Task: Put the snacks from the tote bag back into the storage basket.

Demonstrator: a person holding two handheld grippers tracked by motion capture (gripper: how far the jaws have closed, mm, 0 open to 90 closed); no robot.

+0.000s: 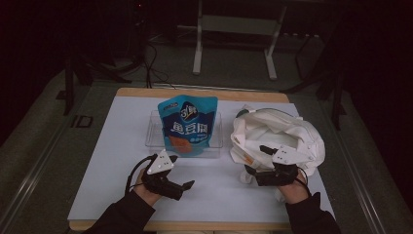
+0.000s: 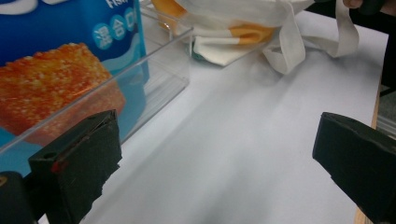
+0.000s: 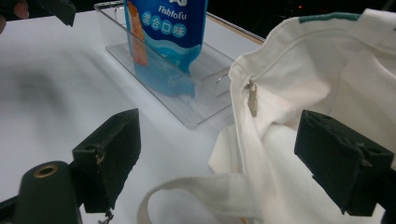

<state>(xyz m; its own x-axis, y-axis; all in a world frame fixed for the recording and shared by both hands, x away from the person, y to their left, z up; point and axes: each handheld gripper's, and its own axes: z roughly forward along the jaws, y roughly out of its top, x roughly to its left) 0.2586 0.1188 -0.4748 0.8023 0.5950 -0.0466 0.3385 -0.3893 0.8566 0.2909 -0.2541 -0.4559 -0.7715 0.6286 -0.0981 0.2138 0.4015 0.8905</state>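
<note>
A blue snack pouch (image 1: 187,124) with an orange picture stands upright in a clear plastic tray (image 1: 153,131) at the middle of the table. A white cloth tote bag (image 1: 277,134) lies crumpled to its right. My left gripper (image 1: 181,171) is open just in front of the tray, with the pouch (image 2: 60,84) behind the tray wall (image 2: 163,70) by its left jaw. My right gripper (image 1: 255,160) is open at the tote's near left edge. The bag's rim with a zip pull (image 3: 252,98) and a strap (image 3: 210,189) lie between its wide jaws.
A white mat (image 1: 117,161) covers the wooden table (image 1: 195,92). Behind the table a metal stand (image 1: 234,24) and cables (image 1: 151,63) sit on the dark floor. The tote's straps (image 2: 289,46) trail onto the mat toward the tray.
</note>
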